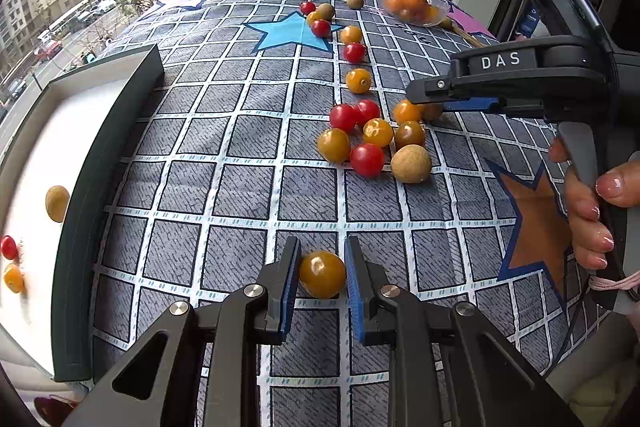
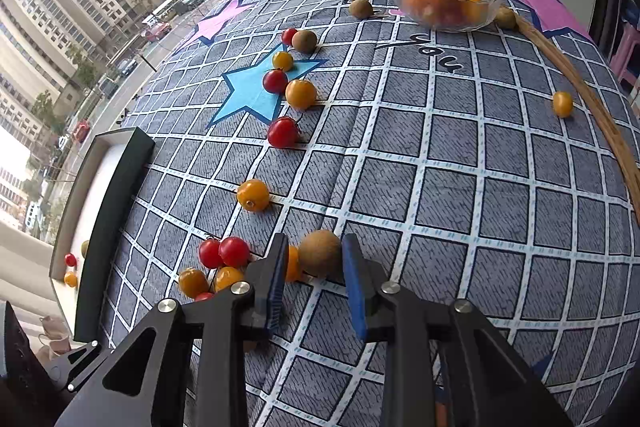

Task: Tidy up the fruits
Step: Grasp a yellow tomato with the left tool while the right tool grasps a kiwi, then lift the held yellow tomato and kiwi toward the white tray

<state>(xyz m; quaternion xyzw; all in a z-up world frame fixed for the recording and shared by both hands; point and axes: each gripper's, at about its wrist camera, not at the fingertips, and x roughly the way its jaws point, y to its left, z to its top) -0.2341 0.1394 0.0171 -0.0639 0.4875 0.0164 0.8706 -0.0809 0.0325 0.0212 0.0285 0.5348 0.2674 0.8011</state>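
Red and yellow cherry tomatoes and brown longans lie scattered on a checked cloth. My left gripper (image 1: 322, 275) has its pads against both sides of a yellow tomato (image 1: 322, 274) low over the cloth. My right gripper (image 2: 316, 259) stands open around a brown longan (image 2: 320, 253) at the edge of a fruit cluster (image 1: 372, 137); it also shows in the left wrist view (image 1: 424, 99). A dark-rimmed white tray (image 1: 108, 155) at the left holds a longan (image 1: 57, 203), a red tomato (image 1: 9, 247) and a yellow one (image 1: 13, 278).
A glass bowl of oranges (image 2: 444, 1) stands at the far right of the table. A curved wooden rim (image 2: 592, 107) runs along the right side, with one yellow tomato (image 2: 562, 103) beside it. A window lies beyond the table's left edge.
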